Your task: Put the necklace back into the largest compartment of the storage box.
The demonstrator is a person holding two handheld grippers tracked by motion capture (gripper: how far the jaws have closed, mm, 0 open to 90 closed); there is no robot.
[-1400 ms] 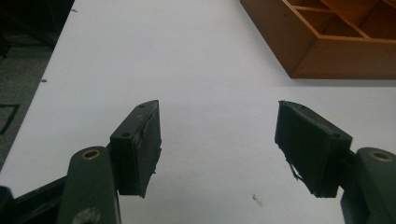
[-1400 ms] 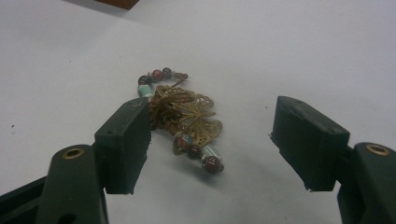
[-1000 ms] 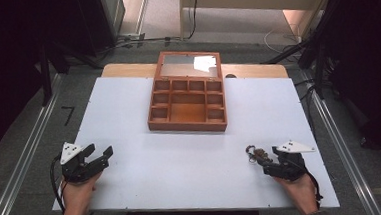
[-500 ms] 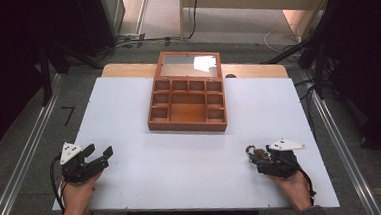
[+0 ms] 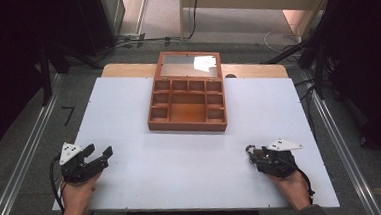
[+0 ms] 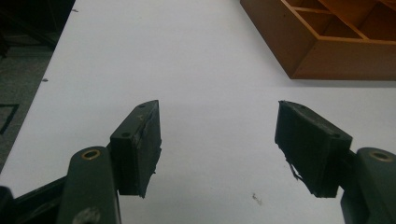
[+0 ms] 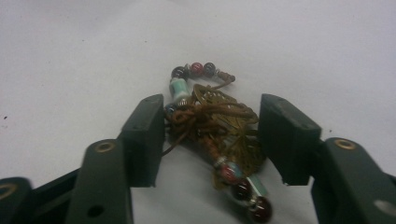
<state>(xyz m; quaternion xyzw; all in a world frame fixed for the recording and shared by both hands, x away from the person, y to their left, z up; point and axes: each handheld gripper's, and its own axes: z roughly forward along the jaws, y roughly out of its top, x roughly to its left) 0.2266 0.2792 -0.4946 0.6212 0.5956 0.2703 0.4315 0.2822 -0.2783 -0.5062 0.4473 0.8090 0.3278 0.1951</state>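
A tangle of brown cord with red, dark and pale green beads (image 7: 212,123) lies on the white table (image 5: 182,163) near its front right. My right gripper (image 7: 212,100) is open with one jaw on each side of the tangle, both very close to it. In the high view the beaded cord (image 5: 251,150) pokes out ahead of the right gripper (image 5: 257,156). My left gripper (image 5: 100,150) rests near the front left edge. In its own view the left gripper (image 6: 219,105) is wide open over bare table.
A wooden box (image 5: 188,122) with several empty compartments and a raised glass lid stands at the back middle of the table; its corner (image 6: 327,60) lies ahead and to the right of the left gripper. Metal rails run along both table sides.
The right gripper has slid a little to the left, onto the beaded cord, which stayed where it was. The left gripper has not moved.
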